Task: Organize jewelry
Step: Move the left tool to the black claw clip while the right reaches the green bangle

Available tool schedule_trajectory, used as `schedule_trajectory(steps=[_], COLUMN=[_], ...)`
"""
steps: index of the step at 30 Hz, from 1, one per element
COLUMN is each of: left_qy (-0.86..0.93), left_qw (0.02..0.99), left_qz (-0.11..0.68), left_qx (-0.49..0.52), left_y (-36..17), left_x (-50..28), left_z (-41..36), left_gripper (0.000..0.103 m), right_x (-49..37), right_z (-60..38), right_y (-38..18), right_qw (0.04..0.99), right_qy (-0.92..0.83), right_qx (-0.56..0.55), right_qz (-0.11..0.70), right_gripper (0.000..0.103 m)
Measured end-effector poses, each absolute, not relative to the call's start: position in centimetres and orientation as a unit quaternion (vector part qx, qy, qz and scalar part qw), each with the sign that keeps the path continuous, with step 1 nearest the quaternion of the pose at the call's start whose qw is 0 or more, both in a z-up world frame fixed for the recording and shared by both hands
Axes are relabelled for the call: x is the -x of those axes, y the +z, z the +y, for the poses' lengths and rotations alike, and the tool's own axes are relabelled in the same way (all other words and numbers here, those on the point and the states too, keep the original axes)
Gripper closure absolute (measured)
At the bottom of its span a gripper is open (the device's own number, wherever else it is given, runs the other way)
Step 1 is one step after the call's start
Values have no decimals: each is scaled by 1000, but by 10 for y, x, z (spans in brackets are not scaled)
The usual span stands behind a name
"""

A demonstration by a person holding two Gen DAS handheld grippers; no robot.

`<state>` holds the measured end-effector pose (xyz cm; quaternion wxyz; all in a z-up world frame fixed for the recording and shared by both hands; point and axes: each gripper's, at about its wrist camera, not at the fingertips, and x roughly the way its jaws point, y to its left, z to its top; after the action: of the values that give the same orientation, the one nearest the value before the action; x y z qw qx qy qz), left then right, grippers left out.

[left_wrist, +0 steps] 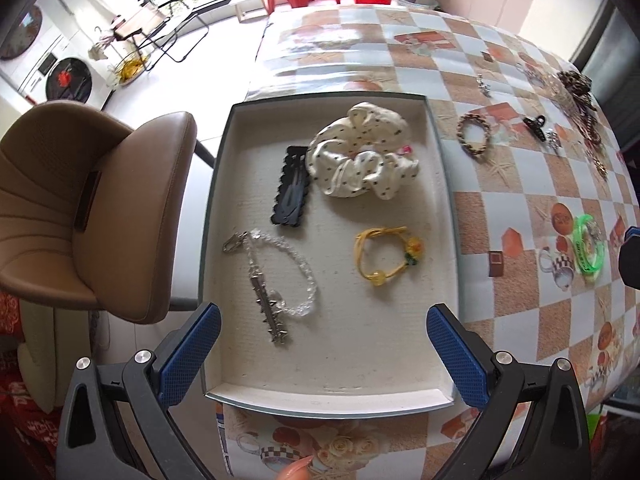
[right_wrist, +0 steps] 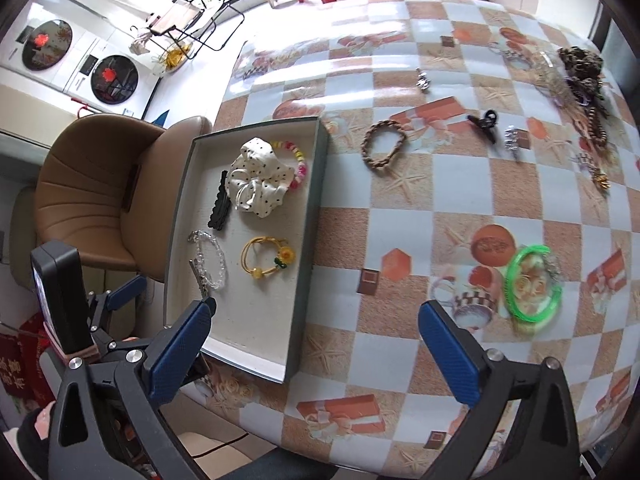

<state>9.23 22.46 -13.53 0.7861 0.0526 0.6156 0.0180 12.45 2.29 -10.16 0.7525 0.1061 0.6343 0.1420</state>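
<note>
A shallow white tray (left_wrist: pixel 400 394) (right_wrist: pixel 256 344) sits at the table's left edge. It holds a dotted white scrunchie (left_wrist: pixel 362 152) (right_wrist: pixel 258 178), a black hair clip (left_wrist: pixel 292 186) (right_wrist: pixel 220 208), a clear bead chain with a metal clip (left_wrist: pixel 276 276) (right_wrist: pixel 208 260), a yellow cord bracelet (left_wrist: pixel 388 254) (right_wrist: pixel 266 258) and a coloured bead bracelet (right_wrist: pixel 298 162). My left gripper (left_wrist: pixel 324 352) is open and empty over the tray's near end. My right gripper (right_wrist: pixel 316 344) is open and empty above the table, right of the tray. A green bangle (right_wrist: pixel 532 284) (left_wrist: pixel 588 250) lies on the table to its right.
On the checked tablecloth lie a braided brown bracelet (right_wrist: pixel 384 144) (left_wrist: pixel 474 136), a black claw clip (right_wrist: pixel 484 122) (left_wrist: pixel 536 126), small silver clips (right_wrist: pixel 512 140) and a heap of dark jewelry (right_wrist: pixel 580 76) at the far right. A brown chair (left_wrist: pixel 80 208) stands left of the table.
</note>
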Motion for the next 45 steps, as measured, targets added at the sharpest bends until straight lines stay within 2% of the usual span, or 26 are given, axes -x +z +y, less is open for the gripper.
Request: schedule_trajectory(steps=[16,45], left_qy=[-71,-95], left_qw=[788,778], left_qz=[596,609], left_qx=[-134,-124], left_y=[-111,-120], left_x=[-113,-133], left_z=[149,80], left_gripper=[0,0], right_x=[-94,-98], right_z=[-29,-122], right_y=[-59,-108], right_qw=[810,751], right_qy=[75,7], right_qx=[-90,-72], right_qz=[574,656], right_gripper=[0,0])
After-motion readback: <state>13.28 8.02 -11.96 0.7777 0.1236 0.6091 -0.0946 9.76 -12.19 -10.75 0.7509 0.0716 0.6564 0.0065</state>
